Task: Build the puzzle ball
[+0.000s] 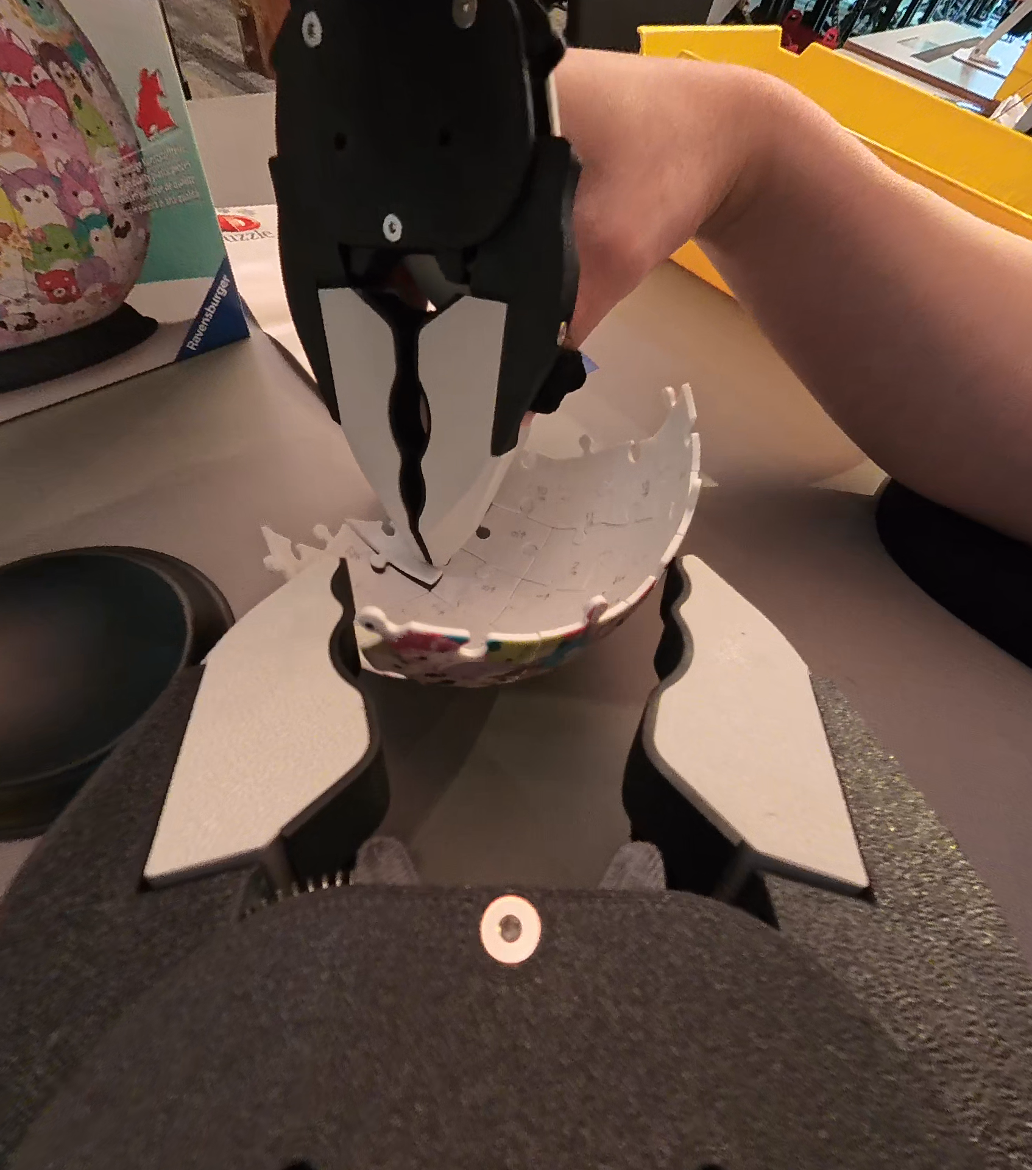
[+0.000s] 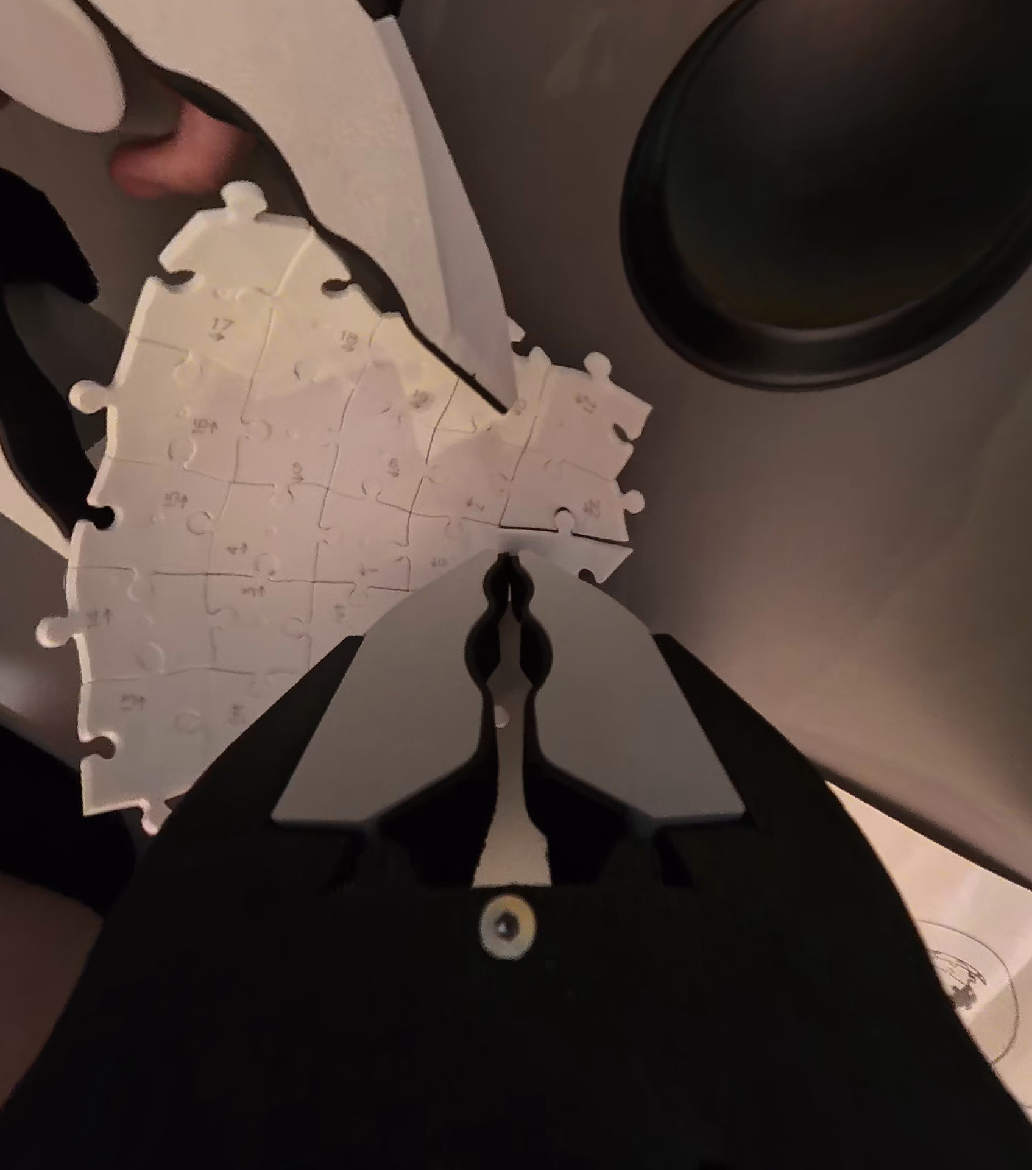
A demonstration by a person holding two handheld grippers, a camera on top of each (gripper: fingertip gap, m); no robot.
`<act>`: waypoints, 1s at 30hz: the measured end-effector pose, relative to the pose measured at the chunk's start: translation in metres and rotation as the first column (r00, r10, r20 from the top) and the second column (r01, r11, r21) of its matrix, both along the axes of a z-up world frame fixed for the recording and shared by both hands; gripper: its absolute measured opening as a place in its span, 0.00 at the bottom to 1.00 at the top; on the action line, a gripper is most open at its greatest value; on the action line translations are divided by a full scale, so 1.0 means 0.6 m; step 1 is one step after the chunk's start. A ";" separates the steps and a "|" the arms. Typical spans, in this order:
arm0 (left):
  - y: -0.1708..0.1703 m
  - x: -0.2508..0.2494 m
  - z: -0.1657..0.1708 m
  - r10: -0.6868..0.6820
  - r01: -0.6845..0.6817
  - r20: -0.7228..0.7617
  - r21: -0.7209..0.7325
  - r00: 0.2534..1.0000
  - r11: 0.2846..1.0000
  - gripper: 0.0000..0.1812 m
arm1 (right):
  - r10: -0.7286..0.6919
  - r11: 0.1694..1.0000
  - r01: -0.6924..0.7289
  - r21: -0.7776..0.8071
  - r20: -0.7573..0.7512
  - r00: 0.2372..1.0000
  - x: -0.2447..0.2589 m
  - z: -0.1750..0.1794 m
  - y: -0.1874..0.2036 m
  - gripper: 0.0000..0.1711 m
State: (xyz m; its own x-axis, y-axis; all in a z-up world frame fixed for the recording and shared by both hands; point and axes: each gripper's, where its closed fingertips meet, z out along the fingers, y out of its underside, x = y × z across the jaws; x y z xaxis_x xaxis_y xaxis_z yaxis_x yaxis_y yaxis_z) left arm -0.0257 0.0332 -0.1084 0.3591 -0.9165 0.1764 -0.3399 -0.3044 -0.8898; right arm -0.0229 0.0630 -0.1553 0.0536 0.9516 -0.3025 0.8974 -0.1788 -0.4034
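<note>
The partly built puzzle ball (image 1: 564, 557) is a bowl-shaped shell, white inside and colourful outside. It shows from above in the right wrist view (image 2: 285, 506). My left gripper (image 1: 507, 595) has one finger on each side of the shell and is shut on it; its fingers (image 2: 387, 190) reach in from the top left of the right wrist view. My right gripper (image 1: 425, 557) comes down from above, shut on a white puzzle piece (image 1: 406, 551). It holds this piece (image 2: 596, 551) against the shell's rim, with the gripper (image 2: 504, 560) at the shell's edge.
A black round stand (image 1: 58, 684) sits left of the shell and shows in the right wrist view (image 2: 849, 190). The puzzle box (image 1: 58, 190) stands at the back left and a yellow bin (image 1: 880, 139) at the back right. A person's forearm (image 1: 849, 285) crosses the right side above a black mat (image 1: 1007, 601). The tips of one gripper are about 6 cm away from the tips of the other.
</note>
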 end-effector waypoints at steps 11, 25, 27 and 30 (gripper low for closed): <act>0.003 0.001 0.001 0.001 -0.001 0.008 -0.007 1.000 1.000 0.50 | -0.031 0.999 0.033 -0.020 0.092 0.995 -0.001 -0.002 0.001 0.01; 0.007 0.001 0.000 -0.003 0.004 0.025 -0.046 1.000 0.999 0.51 | -0.034 0.999 0.031 0.016 0.270 0.962 -0.002 -0.004 0.001 0.00; 0.007 0.001 0.000 -0.005 0.007 0.023 -0.050 1.000 0.999 0.51 | -0.046 0.999 0.045 0.008 0.284 0.958 -0.002 -0.004 0.001 0.01; 0.006 0.001 -0.002 -0.010 0.011 0.018 -0.057 1.000 0.998 0.51 | -0.043 0.999 0.040 0.015 0.315 0.948 -0.006 -0.005 0.000 0.01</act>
State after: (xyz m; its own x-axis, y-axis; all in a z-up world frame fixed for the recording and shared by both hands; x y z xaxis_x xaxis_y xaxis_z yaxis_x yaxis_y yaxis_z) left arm -0.0249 0.0367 -0.1098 0.3461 -0.9084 0.2345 -0.3272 -0.3512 -0.8773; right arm -0.0263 0.0630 -0.1581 0.1846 0.9489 -0.2561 0.9708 -0.2167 -0.1032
